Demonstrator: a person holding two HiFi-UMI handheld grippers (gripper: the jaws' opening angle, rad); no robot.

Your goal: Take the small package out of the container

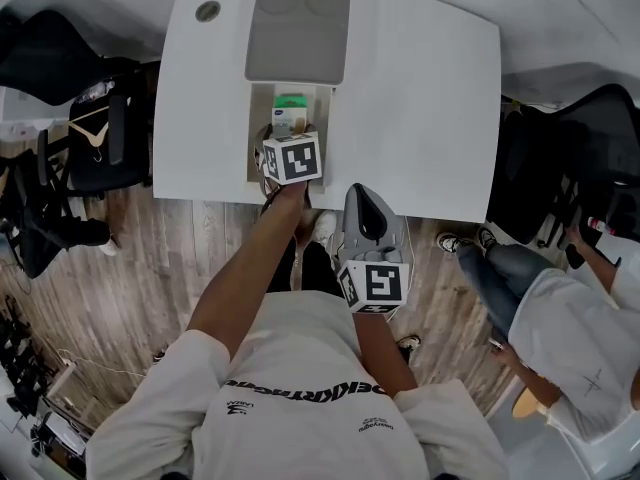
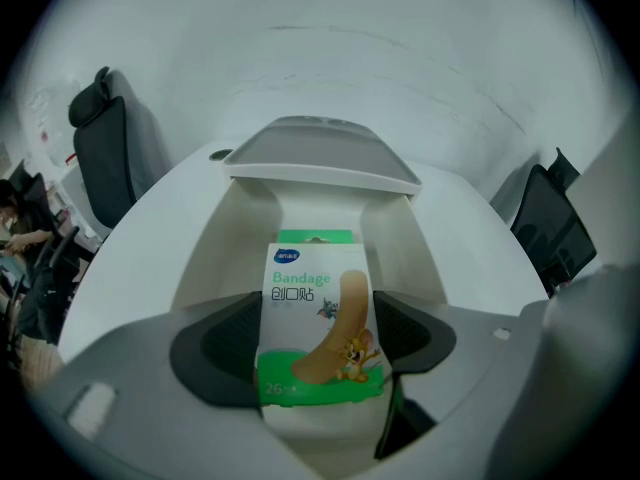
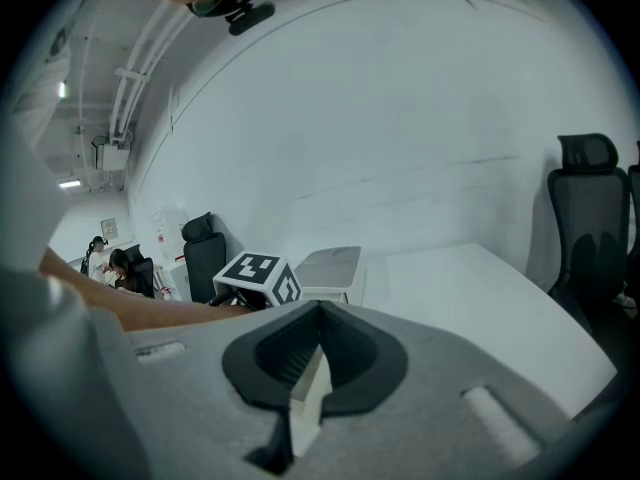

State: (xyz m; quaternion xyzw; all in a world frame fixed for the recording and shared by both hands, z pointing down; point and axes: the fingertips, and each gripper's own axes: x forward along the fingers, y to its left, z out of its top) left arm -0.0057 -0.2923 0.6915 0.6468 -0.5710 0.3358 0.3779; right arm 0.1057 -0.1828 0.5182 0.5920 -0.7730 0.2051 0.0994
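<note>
Inside the container, left gripper pinches the bandage pack
right gripper is closed, empty; pack might snag coming out and slip

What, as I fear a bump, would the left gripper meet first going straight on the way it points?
Probably the far wall of the white container, with the open grey lid behind it. The left gripper, claw shut on the bandage package, points along the inside; depth is unclear.
</note>
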